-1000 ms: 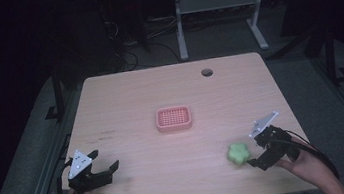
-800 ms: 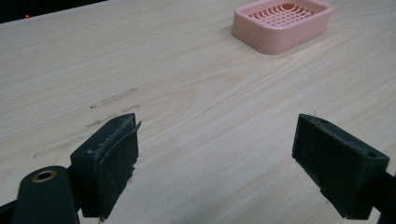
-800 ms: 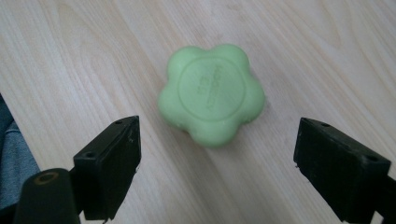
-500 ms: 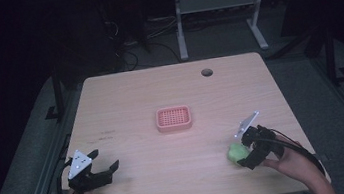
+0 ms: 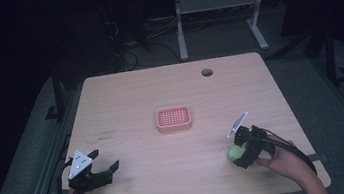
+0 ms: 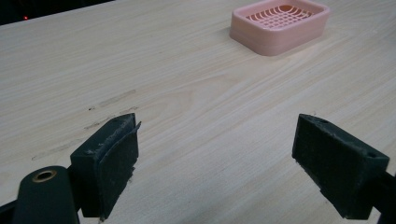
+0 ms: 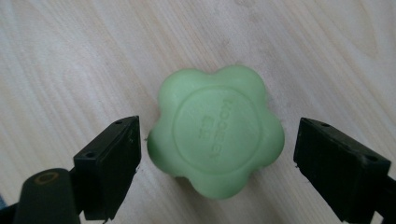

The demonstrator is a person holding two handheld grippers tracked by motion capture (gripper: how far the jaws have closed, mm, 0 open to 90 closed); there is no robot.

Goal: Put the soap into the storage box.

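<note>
One green soap [image 7: 217, 130] between released right claw [image 7: 217, 175]; one pink dish [image 5: 173, 118]; left claw [image 6: 229, 165] released.

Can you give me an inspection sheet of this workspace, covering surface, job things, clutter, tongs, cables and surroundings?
Surface: light wooden table, faint dark scuffs at its left, a round hole near the far edge.
Job's things: green flower-shaped soap lying flat on the table; pink slatted soap dish mid-table, nothing in it.
Clutter: nothing seen.
Tongs: right tongs open, jaws either side of the soap, a small gap at each; left tongs open above bare wood.
Cables: one trails from each of the tongs; more lie on the floor beyond the table.
Surroundings: dark room, grey floor, white desk frame behind.
</note>
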